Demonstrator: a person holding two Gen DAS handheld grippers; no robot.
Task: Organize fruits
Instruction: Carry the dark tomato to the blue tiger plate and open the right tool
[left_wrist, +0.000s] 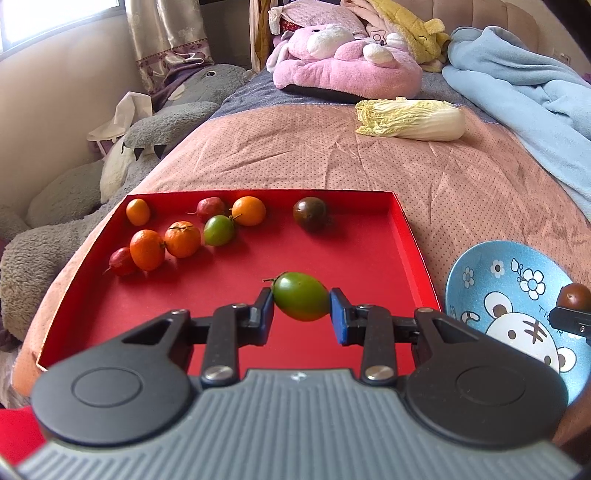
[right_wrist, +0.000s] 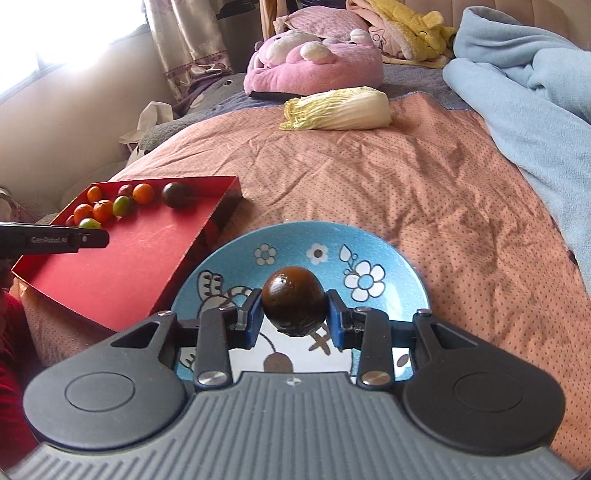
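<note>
My left gripper (left_wrist: 301, 310) is shut on a green fruit (left_wrist: 301, 301), held over the near part of the red tray (left_wrist: 369, 266). Farther back in the tray lie several small oranges (left_wrist: 182, 238), a second green fruit (left_wrist: 218, 230), small red fruits (left_wrist: 122, 261) and one dark brown fruit (left_wrist: 310, 213). My right gripper (right_wrist: 293, 314) is shut on another dark brown fruit (right_wrist: 293, 301), above the blue cartoon plate (right_wrist: 402, 280) that sits right of the tray. In the left wrist view that plate (left_wrist: 480, 277) and the held brown fruit (left_wrist: 574, 295) show at the right edge.
Everything rests on a pink dotted bedspread (right_wrist: 406, 184). A napa cabbage (left_wrist: 413, 120) lies farther back, with a pink plush toy (left_wrist: 343, 62) behind it. A light blue blanket (right_wrist: 535, 92) is heaped at the right. A grey plush (left_wrist: 74, 192) leans by the bed's left side.
</note>
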